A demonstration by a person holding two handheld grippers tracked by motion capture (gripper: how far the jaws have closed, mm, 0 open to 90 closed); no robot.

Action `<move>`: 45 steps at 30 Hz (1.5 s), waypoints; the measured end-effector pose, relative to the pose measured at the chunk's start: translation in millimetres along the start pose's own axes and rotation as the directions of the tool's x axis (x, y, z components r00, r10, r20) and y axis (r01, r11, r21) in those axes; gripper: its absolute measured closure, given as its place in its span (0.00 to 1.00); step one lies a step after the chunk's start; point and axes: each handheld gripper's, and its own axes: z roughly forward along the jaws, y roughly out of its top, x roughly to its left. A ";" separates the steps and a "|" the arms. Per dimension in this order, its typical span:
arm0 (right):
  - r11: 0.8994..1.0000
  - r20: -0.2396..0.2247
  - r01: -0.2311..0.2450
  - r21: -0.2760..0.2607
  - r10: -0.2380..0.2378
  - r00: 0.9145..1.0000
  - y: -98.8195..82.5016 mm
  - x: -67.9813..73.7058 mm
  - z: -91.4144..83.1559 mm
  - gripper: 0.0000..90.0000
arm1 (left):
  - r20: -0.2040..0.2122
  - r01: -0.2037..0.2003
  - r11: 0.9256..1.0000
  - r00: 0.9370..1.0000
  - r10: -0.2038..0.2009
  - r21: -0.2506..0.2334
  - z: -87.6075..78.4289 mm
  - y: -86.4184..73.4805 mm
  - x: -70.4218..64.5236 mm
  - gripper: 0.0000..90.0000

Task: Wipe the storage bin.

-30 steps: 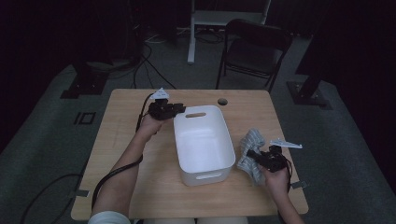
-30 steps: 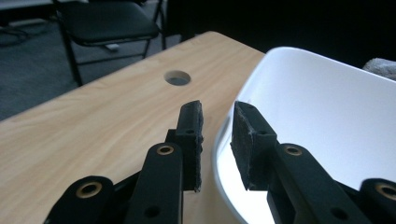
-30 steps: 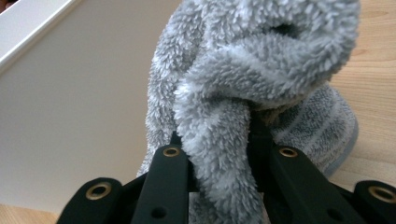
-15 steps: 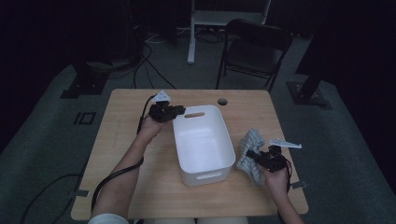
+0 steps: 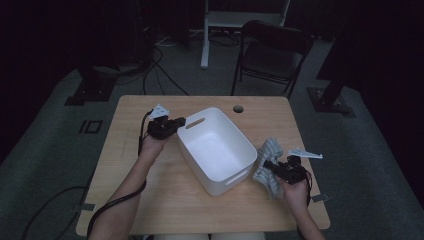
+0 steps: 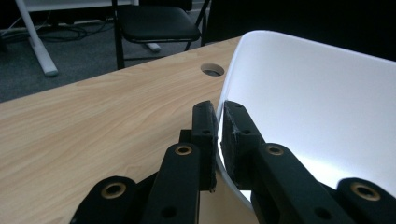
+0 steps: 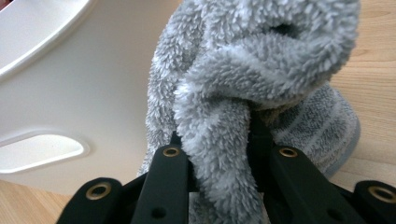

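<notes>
A white plastic bin (image 5: pixel 215 150) lies askew in the middle of the wooden table (image 5: pixel 125 165). My left gripper (image 5: pixel 181 121) is at its far left corner. Its jaws have just been closing and now pinch the bin's thin rim (image 6: pixel 317 102); in the left gripper view my left gripper (image 6: pixel 218 126) has one pad on each side of the wall. A fluffy grey striped towel (image 5: pixel 270 149) lies bunched against the bin's right side. My right gripper (image 5: pixel 267 164) is shut on a fold of the towel (image 7: pixel 261 60), close to the bin's wall (image 7: pixel 84 93), where my right gripper (image 7: pixel 217 140) squeezes the pile.
A round cable hole (image 5: pixel 238 108) sits near the table's far edge. A black folding chair (image 5: pixel 272 55) and a white desk frame (image 5: pixel 210 30) stand beyond the table. Cables trail off the left side from the left hand. The table's right edge is close to the towel.
The left gripper has closed on the bin's rim and moved left and nearer, and the bin has turned with it. The right gripper and towel have stayed put.
</notes>
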 end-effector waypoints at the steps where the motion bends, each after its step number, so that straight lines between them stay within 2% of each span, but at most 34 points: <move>1: 1.000 0.000 0.000 0.000 0.000 1.000 0.0 0.0 0.0 0.84 | 0.000 0.000 1.000 1.000 0.000 0.000 0.0 0.0 0.0 0.92; 3: 1.000 -0.001 -0.001 0.000 0.001 1.000 0.2 0.3 0.3 0.84 | 0.003 0.002 1.000 1.000 -0.002 -0.014 -1.0 0.8 1.3 0.88; 5: 1.000 -0.002 0.001 0.000 -0.001 1.000 0.3 0.7 0.7 0.84 | 0.008 0.025 0.999 1.000 -0.025 -0.037 -1.3 4.7 5.0 0.88; 6: 1.000 0.000 0.002 0.001 -0.002 1.000 0.3 1.0 0.9 0.84 | 0.028 0.034 0.999 0.999 -0.033 -0.038 -0.8 6.7 7.1 0.82; 7: 1.000 -0.001 0.001 0.001 -0.001 1.000 0.3 0.9 1.0 0.84 | 0.022 0.032 0.999 0.999 -0.032 -0.035 0.2 8.5 7.9 0.81; 9: 1.000 0.000 0.002 0.001 -0.002 1.000 0.2 0.9 1.0 0.84 | 0.052 0.034 0.999 0.998 -0.033 -0.024 3.4 11.4 9.5 0.81; 12: 1.000 0.000 0.001 0.000 -0.001 1.000 0.1 0.2 0.3 0.84 | 0.055 0.009 1.000 0.998 -0.010 0.009 9.3 13.9 7.4 0.81; 15: 1.000 0.002 -0.001 -0.002 0.001 1.000 0.0 -0.7 -0.4 0.84 | 0.052 -0.016 0.999 0.999 0.014 0.037 14.5 14.4 3.9 0.82; 17: 1.000 0.001 -0.002 -0.003 0.002 1.000 0.1 -0.6 -1.1 0.84 | 0.041 -0.009 0.999 0.999 0.008 0.041 14.8 14.7 3.5 0.85; 18: 1.000 0.002 -0.001 -0.005 0.001 1.000 0.1 -0.5 -1.1 0.84 | 0.040 0.001 0.999 0.999 -0.002 0.039 14.6 14.4 4.4 0.90; 19: 1.000 0.001 -0.001 -0.004 0.001 1.000 0.2 -0.6 -1.1 0.84 | 0.050 0.012 0.999 0.999 -0.014 0.037 14.2 13.9 5.6 0.91; 21: 1.000 0.000 -0.004 -0.002 0.004 1.000 0.0 -0.6 -0.7 0.84 | 0.047 0.006 0.999 0.999 -0.007 0.042 13.0 13.5 5.4 0.92; 26: 1.000 -0.001 -0.002 -0.002 0.002 1.000 0.7 -0.2 -0.2 0.84 | 0.021 -0.005 0.999 1.000 0.004 0.051 6.5 11.5 0.5 0.96; 28: 1.000 0.000 -0.002 -0.003 0.002 1.000 0.7 0.0 -0.3 0.84 | 0.009 0.007 0.999 1.000 -0.008 0.049 1.0 8.1 -2.5 0.97; 30: 1.000 0.000 -0.002 -0.004 0.002 1.000 0.8 0.1 -0.5 0.84 | -0.024 0.016 0.999 1.000 -0.015 0.046 -4.0 5.7 -5.7 0.97; 33: 1.000 0.001 -0.001 -0.004 0.001 1.000 1.0 0.7 -0.5 0.84 | -0.031 0.025 0.999 0.999 -0.024 0.034 -7.0 3.1 -5.7 0.97; 35: 1.000 -0.002 -0.001 -0.005 0.001 1.000 1.3 1.0 0.0 0.84 | -0.031 0.037 0.999 0.999 -0.037 0.024 -5.6 3.1 -4.2 0.96; 37: 1.000 -0.001 0.002 -0.006 -0.002 1.000 1.6 1.8 0.2 0.84 | -0.020 0.045 0.998 0.999 -0.044 0.032 -2.2 4.6 -1.9 0.87; 43: 1.000 -0.002 -0.002 -0.004 0.002 1.000 0.9 0.0 -0.4 0.84 | -0.008 0.052 0.997 0.999 -0.052 0.057 4.9 7.1 1.1 0.88; 45: 1.000 -0.001 -0.003 -0.005 0.003 1.000 0.9 -0.6 -0.8 0.84 | -0.006 0.041 0.997 0.999 -0.041 0.071 5.4 6.3 -1.2 0.93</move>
